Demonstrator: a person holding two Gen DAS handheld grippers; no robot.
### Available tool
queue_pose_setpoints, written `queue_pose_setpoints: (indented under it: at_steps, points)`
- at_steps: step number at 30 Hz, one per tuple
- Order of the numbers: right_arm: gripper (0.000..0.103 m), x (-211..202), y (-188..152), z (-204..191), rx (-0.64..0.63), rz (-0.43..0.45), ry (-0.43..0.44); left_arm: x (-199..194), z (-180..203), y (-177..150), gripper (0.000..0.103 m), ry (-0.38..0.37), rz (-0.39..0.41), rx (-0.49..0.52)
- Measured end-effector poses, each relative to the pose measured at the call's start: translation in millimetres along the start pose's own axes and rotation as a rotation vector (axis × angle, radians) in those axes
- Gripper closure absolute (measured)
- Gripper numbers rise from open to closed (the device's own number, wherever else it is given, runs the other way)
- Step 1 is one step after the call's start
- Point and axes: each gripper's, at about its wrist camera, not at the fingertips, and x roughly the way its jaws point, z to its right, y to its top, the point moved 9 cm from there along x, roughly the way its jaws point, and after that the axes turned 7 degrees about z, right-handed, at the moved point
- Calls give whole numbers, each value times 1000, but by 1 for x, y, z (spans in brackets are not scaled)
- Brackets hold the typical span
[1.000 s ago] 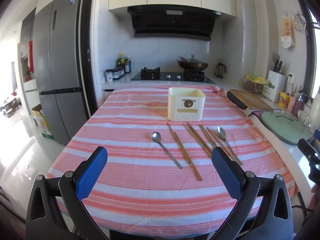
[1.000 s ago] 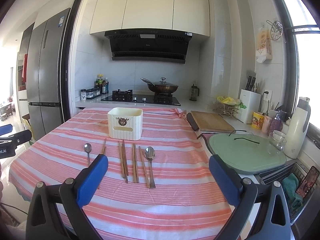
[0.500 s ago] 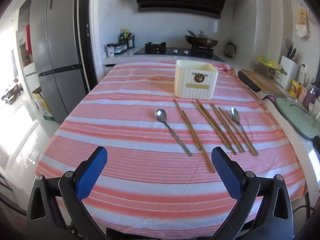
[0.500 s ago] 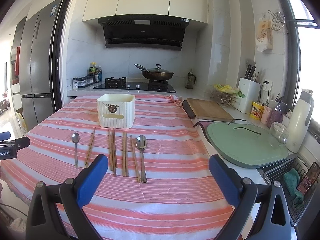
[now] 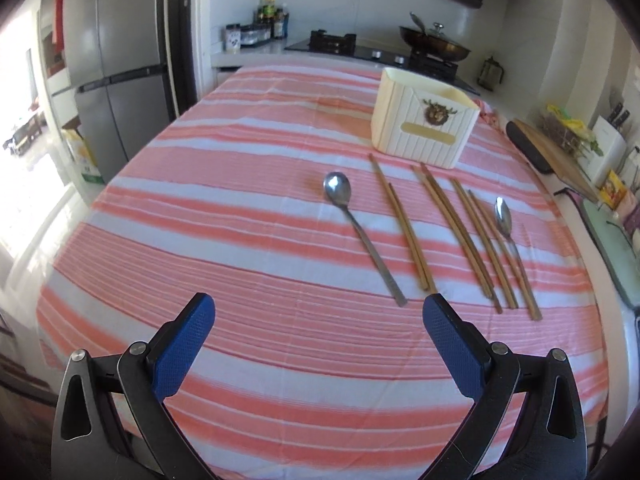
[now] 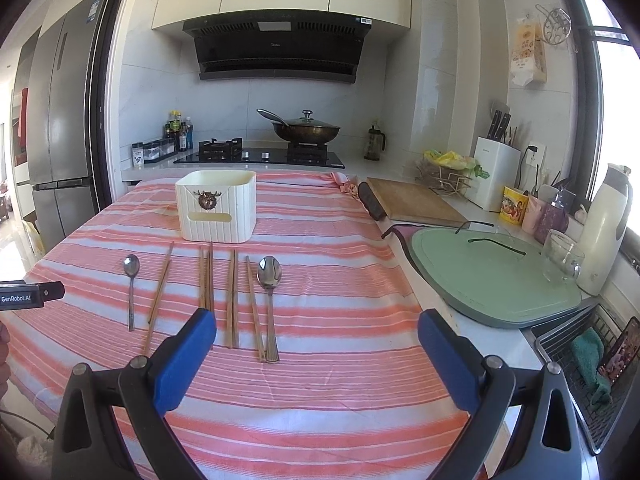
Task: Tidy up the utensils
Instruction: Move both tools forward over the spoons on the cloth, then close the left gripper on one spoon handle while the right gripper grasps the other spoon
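Note:
A cream utensil holder stands on the striped tablecloth; it also shows in the right wrist view. In front of it lie two metal spoons, one at the left and one at the right, with several wooden chopsticks between them. The same row shows in the right wrist view: left spoon, right spoon, chopsticks. My left gripper is open and empty, above the cloth just short of the left spoon's handle. My right gripper is open and empty, near the right spoon's handle.
A green board, a glass and a white jug stand on the counter at right, with a wooden board behind. Stove and pan are at the back. A fridge stands at left.
My left gripper has moved forward and tilted down over the table, closer to the left spoon. My right gripper has moved forward a little toward the utensils. Both stay open.

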Motion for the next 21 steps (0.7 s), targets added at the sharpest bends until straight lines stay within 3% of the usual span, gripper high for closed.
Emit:
queue_pose_setpoints:
  at_steps: [7, 15, 21]
  points:
    - [0, 28, -13, 14, 8, -60, -28, 58, 2, 4, 0, 5, -83, -95]
    - [0, 97, -25, 25, -6, -178, 24, 138, 7, 20, 1, 151, -117, -33]
    - [5, 175, -44, -4, 8, -330, 197, 162, 6, 21, 0, 189, -131, 34]
